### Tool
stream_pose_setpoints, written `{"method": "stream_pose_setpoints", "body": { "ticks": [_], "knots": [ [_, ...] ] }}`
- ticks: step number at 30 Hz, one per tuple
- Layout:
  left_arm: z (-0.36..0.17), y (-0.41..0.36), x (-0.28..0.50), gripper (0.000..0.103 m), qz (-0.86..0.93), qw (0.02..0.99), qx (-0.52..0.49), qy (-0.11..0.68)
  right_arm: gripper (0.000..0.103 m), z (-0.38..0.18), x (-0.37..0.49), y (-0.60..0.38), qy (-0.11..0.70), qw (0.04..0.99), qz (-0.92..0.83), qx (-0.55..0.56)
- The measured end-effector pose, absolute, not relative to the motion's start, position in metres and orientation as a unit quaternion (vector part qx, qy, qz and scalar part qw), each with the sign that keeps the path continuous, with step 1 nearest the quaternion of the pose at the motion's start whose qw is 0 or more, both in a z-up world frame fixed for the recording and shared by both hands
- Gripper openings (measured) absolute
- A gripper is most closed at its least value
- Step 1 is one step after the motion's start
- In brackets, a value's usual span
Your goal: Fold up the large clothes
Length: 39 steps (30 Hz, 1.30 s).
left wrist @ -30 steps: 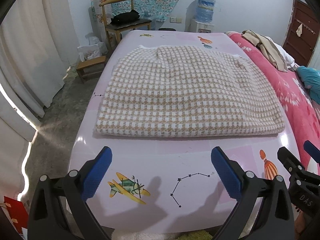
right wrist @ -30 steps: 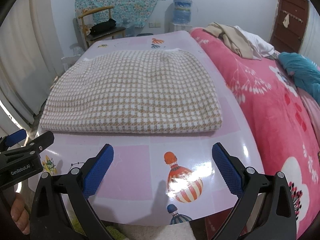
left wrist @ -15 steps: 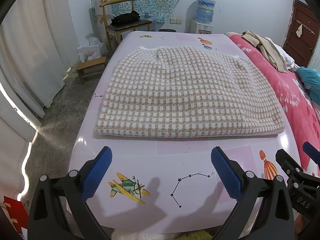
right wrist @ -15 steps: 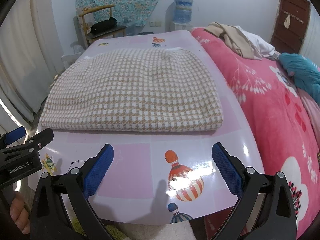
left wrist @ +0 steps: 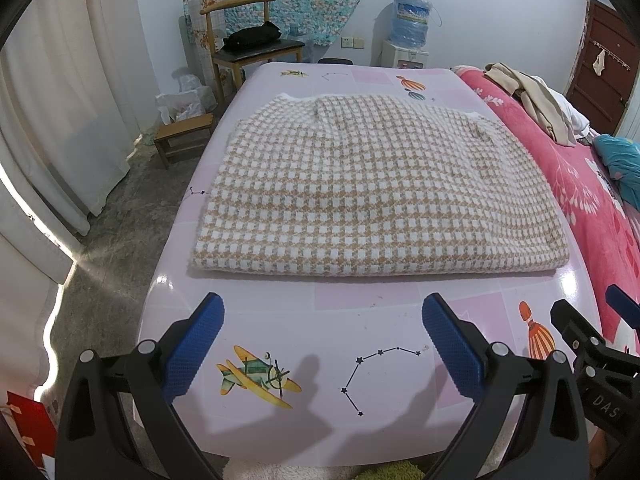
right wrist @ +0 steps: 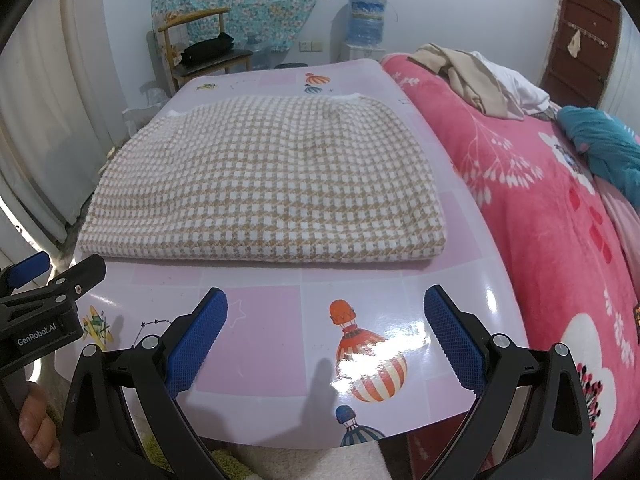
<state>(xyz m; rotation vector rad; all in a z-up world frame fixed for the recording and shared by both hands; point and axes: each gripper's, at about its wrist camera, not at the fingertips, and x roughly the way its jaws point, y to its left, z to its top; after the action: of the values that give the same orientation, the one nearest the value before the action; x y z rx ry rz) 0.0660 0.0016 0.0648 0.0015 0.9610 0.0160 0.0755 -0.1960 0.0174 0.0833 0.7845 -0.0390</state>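
Observation:
A tan-and-white checked garment (left wrist: 372,192) lies folded flat in a thick rectangle on the pink table (left wrist: 320,392); it also shows in the right wrist view (right wrist: 272,188). My left gripper (left wrist: 322,312) is open and empty, hovering over the table's near edge, short of the garment's front fold. My right gripper (right wrist: 325,304) is open and empty, beside it to the right, also short of the fold. Each gripper shows at the edge of the other's view.
A pink floral bed (right wrist: 560,216) adjoins the table on the right, with beige and white clothes (right wrist: 472,76) and a teal cloth (right wrist: 604,148) on it. A wooden chair (left wrist: 248,48), small stool (left wrist: 184,136) and white curtains (left wrist: 60,100) stand to the left.
Both grippers have drawn slightly nearer the garment and stay open. The garment has not moved.

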Motion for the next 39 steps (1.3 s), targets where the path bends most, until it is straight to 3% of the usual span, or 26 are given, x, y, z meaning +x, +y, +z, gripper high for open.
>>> {"method": "stream_pose_setpoints", "body": {
  "ticks": [39],
  "knots": [
    [0.0654, 0.0014, 0.0671, 0.098, 0.009, 0.888, 0.000, 0.460, 0.095, 0.0186, 0.0771, -0.1980, 0.382, 0.923, -0.017, 0.034]
  ]
}}
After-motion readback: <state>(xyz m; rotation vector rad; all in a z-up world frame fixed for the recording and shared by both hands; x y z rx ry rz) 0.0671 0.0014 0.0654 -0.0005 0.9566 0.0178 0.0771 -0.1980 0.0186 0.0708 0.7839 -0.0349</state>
